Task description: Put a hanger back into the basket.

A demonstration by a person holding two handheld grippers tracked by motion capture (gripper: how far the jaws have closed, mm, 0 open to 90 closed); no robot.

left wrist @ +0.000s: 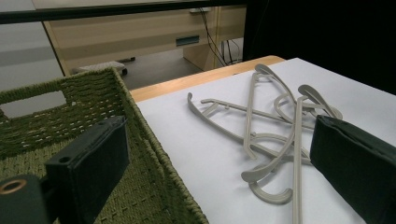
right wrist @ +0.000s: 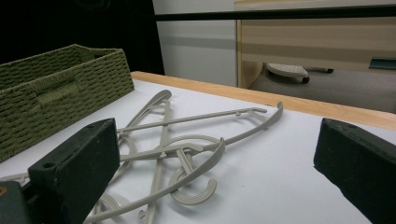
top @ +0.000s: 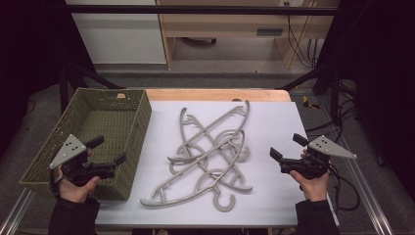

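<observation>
**Black Jaws Spread, Grey Hangers Piled at Centre**

Black two-jaw left gripper [top: 106, 150]: held in the person's left hand [top: 77, 188], positioned above the near right corner of the woven basket. Jaws stand spread wide; nothing lies between them. In the left gripper view, one jaw hangs over the basket interior and the other over the white surface, with the hanger pile beyond.

Black two-jaw right gripper [top: 288, 147]: held in the person's right hand [top: 313, 185], near the right edge of the table. Jaws are likewise spread, with nothing between them. They point toward the hanger pile, apart from it.

Grey plastic clothes hangers [top: 210, 152]: several lie tangled and overlapping flat on the white tabletop sheet [top: 274, 122], between the two grippers. Neither gripper touches them. One hook end curls at the near edge of the pile.

Green woven rectangular basket [top: 58, 132]: sits at the left edge of the table, just beside the white sheet, with a handle slot in its far wall.
</observation>
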